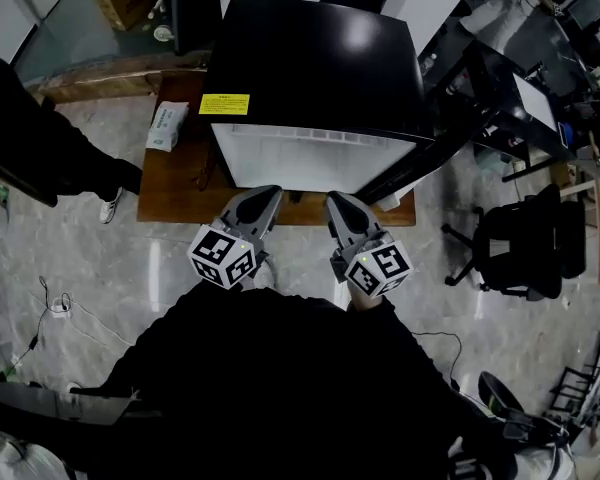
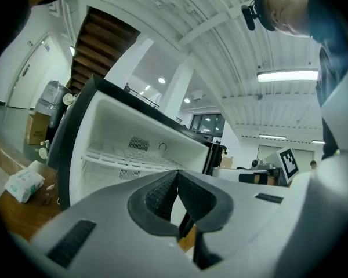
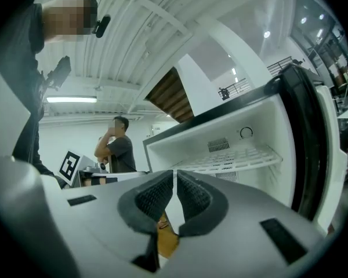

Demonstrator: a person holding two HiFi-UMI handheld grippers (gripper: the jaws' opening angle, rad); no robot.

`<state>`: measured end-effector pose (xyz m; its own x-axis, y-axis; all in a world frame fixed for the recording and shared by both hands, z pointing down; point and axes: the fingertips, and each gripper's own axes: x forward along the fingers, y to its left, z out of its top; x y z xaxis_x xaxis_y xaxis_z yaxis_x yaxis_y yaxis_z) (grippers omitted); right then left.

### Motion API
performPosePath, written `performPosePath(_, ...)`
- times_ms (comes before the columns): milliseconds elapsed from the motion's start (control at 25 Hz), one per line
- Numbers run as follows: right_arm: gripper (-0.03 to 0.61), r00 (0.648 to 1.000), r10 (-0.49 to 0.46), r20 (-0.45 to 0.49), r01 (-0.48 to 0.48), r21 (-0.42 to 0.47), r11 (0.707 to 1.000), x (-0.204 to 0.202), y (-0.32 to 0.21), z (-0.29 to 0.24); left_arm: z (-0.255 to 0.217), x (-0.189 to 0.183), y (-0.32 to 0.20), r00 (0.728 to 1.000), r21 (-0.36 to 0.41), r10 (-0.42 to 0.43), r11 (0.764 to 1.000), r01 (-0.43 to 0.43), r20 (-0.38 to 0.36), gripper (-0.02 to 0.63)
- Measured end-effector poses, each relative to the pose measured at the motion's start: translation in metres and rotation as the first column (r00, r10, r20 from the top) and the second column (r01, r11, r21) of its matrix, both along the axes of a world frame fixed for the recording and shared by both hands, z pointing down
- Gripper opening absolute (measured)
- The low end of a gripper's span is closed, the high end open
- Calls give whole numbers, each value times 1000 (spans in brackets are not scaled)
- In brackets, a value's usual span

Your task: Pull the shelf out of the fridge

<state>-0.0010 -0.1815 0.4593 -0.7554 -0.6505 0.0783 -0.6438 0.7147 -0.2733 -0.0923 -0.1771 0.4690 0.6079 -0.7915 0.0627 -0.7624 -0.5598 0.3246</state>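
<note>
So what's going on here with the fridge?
A person stands facing an open small black fridge, holding grey tongs in each hand. The left tongs and right tongs are both shut, empty and short of the fridge. The white wire shelf sits inside, not yet pulled out.

Straight ahead the fridge (image 1: 320,68) gapes open, a free run in from my left gripper (image 1: 268,196) and right gripper (image 1: 337,203). The shelf (image 3: 238,158) splits the cavity, room above and below. The open door (image 3: 304,138) walls my right; a tissue pack (image 1: 166,125) sits on the table (image 1: 170,200), left, off the path
</note>
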Motion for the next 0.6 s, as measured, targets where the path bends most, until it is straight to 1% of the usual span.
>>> performPosePath(80,9,999,35,20,-34,-43,998,-5,-12,9,8,-10,-14,1000,-12,-2,1000,2,-5,8)
performPosePath(120,11,998,52,44,-48,-73,996,-9,-18,13,12,-16,-21,1000,-28,-2,1000,2,-22,8)
performPosePath(160,12,994,71,79,-62,-109,992,-11,-26,17,18,-21,-29,998,-52,-5,999,2,-55,8)
performPosePath(200,23,987,96,125,-77,-149,986,-13,-35,21,24,-26,-38,994,-83,-12,997,3,-106,8)
performPosePath(240,48,975,129,179,-93,-194,977,-12,-44,24,30,-30,-47,985,-119,-23,993,2,-173,12)
performPosePath(280,85,957,167,239,-108,-241,964,-9,-53,28,36,-33,-55,967,-156,-40,988,1,-251,25)
performPosePath(320,117,930,210,301,-121,-287,950,-5,-61,32,41,-35,-62,941,-194,-64,981,-2,-332,56)
performPosePath(360,146,898,253,361,-131,-329,935,1,-70,35,47,-37,-69,907,-232,-94,973,-4,-411,85)
performPosePath(440,184,820,329,468,-141,-393,909,11,-89,40,56,-42,-85,820,-297,-170,955,0,-546,152)
performPosePath(480,215,777,374,507,-149,-429,891,18,-98,45,58,-45,-93,773,-320,-210,948,9,-599,172)
performPosePath(520,238,728,430,533,-159,-479,863,26,-107,54,60,-49,-102,727,-335,-247,942,24,-640,186)
performPosePath(600,270,619,546,565,-162,-588,792,38,-123,73,64,-58,-117,648,-361,-314,930,66,-693,220)
